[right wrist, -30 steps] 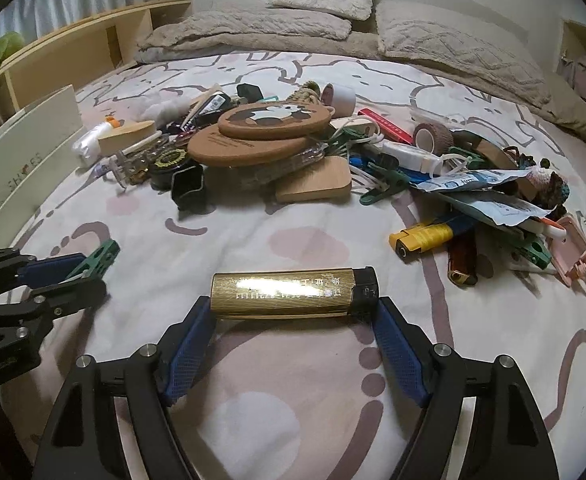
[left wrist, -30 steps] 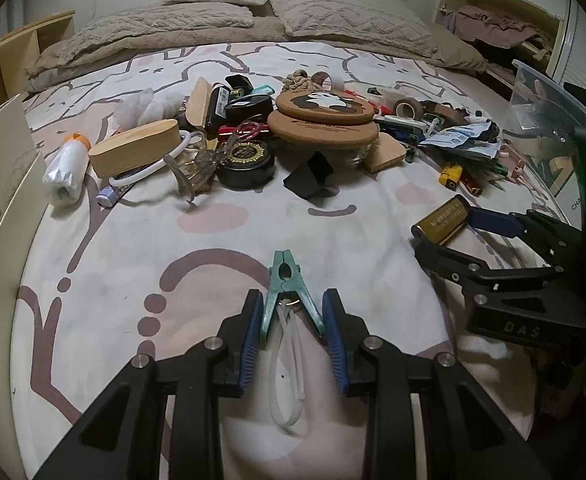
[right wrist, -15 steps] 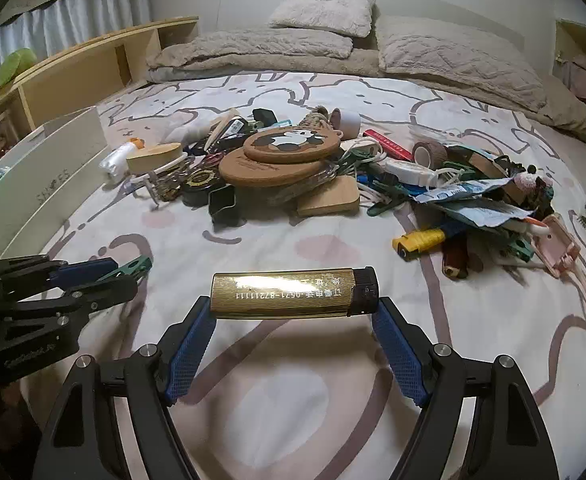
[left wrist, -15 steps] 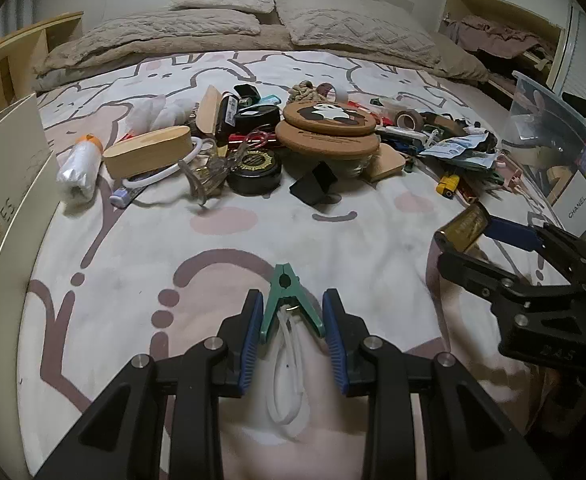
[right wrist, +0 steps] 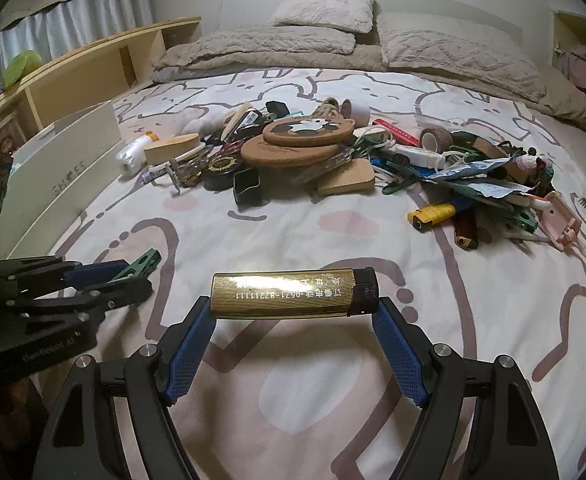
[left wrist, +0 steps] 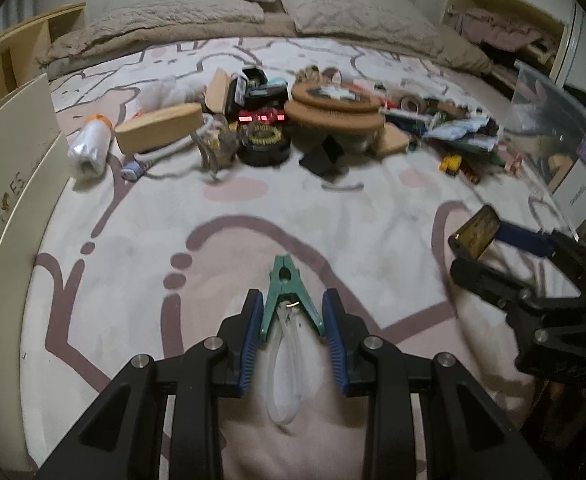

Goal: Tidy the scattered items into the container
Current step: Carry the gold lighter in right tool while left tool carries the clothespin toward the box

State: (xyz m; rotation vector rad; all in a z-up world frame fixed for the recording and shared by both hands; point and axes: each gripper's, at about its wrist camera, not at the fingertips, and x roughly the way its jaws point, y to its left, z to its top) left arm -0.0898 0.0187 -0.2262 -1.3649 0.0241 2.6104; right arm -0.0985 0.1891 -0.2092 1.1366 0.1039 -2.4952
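On the bed [right wrist: 293,240], over the patterned cover, both tongs are loaded and held clear of the heap. Left tongs [left wrist: 293,316]: blue pads pressed against the two handles of a green clip [left wrist: 287,292], its nose pointing forward; a clear loop [left wrist: 283,376] hangs from the clip between the arms. The same clip shows in the right wrist view at the lower left, projecting from the left tongs [right wrist: 133,272]. Right tongs [right wrist: 293,316]: set fairly wide, gripping a gold lighter [right wrist: 289,294] end to end, the lighter lying crosswise with its black cap toward the right pad; printed characters on its side read upside down. In the left wrist view the lighter [left wrist: 475,232] appears at the right, end-on, near the container [left wrist: 553,120], a clear tub at the right edge of the bed with a white box and other contents inside; its lid state cannot be told. Remaining items lie in a heap across the middle of the bed: two cork coasters [right wrist: 293,140] stacked, the upper with a panda print; a wooden block [right wrist: 347,178]; a black tin [right wrist: 223,174]; a yellow lighter [right wrist: 431,214]; a tape roll [right wrist: 435,138]; a pink case [right wrist: 561,220] at the right end. A white board [right wrist: 61,160] marked SHOES stands along the left edge of the bed. The left wrist view is blurred
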